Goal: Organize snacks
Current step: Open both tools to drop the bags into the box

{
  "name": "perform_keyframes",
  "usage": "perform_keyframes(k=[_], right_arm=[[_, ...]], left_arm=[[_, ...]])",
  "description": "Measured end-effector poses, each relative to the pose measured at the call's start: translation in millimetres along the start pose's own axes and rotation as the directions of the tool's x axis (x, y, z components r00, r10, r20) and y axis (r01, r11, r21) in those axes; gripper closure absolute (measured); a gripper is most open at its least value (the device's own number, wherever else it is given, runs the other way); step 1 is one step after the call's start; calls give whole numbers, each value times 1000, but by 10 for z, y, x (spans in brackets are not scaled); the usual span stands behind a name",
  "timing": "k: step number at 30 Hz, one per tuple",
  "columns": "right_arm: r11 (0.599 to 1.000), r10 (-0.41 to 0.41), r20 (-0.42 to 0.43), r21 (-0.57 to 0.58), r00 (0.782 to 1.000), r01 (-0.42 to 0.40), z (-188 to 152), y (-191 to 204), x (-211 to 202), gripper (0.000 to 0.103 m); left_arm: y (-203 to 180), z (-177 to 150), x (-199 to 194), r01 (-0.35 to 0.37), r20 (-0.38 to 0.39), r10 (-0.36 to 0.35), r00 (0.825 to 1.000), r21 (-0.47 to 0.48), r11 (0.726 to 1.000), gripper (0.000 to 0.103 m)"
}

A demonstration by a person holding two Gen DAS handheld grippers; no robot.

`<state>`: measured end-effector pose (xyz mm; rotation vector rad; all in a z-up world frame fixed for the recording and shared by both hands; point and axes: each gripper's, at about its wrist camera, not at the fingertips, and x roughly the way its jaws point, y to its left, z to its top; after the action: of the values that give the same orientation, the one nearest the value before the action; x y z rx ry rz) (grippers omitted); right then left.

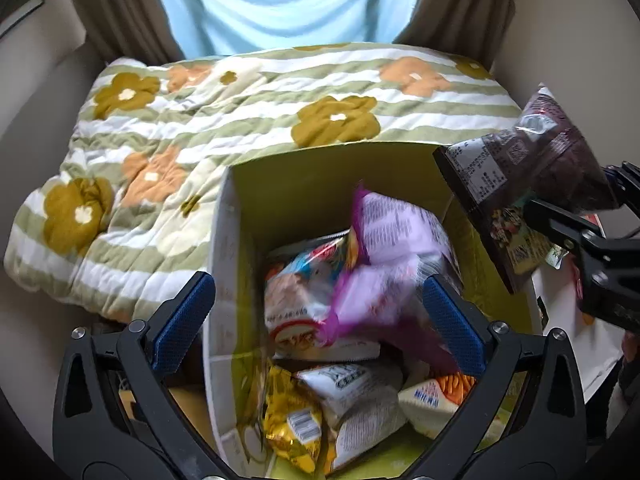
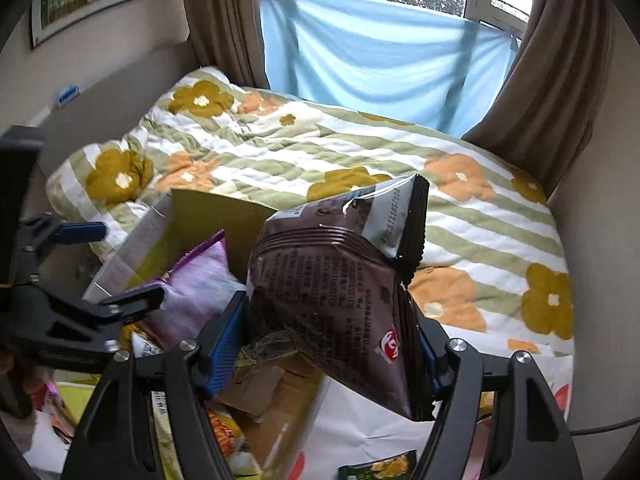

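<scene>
My left gripper stands open above a box with a yellow-green inside. A purple snack bag lies blurred in the box between the wide-set blue pads, and neither pad presses on it. Under it in the box lie several packs, among them a yellow one and a white one. My right gripper is shut on a dark brown snack bag, held upright just right of the box. The left wrist view shows that brown bag at the right edge. The right wrist view shows the left gripper and the purple bag.
The box sits against a bed with a striped floral quilt. Beyond it hang a blue cloth and brown curtains. A white sheet with loose snack packs and cardboard pieces lies right of the box.
</scene>
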<state>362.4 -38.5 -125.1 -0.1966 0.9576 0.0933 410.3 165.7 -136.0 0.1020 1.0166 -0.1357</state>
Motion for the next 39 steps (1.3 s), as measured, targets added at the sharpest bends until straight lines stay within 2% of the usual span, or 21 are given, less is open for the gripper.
perform_keyframes(k=[6,10,12,14,15,16,25,29,34,39], right_arm=[[994,-37,2,-100,999,37,62,51,77,35],[989,-75,-4,-130,997,74,111,37,169,31],[985,-91,26,-142,996,94,120,59,180,28],[984,-87,56,-153,995,95,114,75,151,15],[984,-78,66,-155,995,87,106,79,136,4],[985,-70,73,-154,995,81,91,84,119,1],[996,-28,42,-85,999,32,-67,78,42,1],[999,-22,45,-38,999,24,-55,91,-71,1],[999,-36,91,18,995,34,-70,111,-400,1],[997,-44,100,71,994,37,-143,54,-627,1]], left_arm=[[-39,-122,-145,-43,18,43,999,-14,999,1],[-56,-123,-138,-59,19,59,998,-32,998,1],[-77,-133,-141,-56,16,57,998,-45,997,1],[-83,-156,-129,-54,12,55,998,-50,997,1],[-85,-178,-117,-55,8,56,998,-51,997,1],[-89,-201,-100,-56,0,56,998,-50,997,1],[-48,-352,-79,-33,-26,31,999,-71,997,1],[-48,-358,-224,-22,-3,22,1000,-64,998,1],[-60,-317,-505,0,50,2,999,-49,999,1],[-149,-274,-705,49,97,-45,994,-36,998,1]])
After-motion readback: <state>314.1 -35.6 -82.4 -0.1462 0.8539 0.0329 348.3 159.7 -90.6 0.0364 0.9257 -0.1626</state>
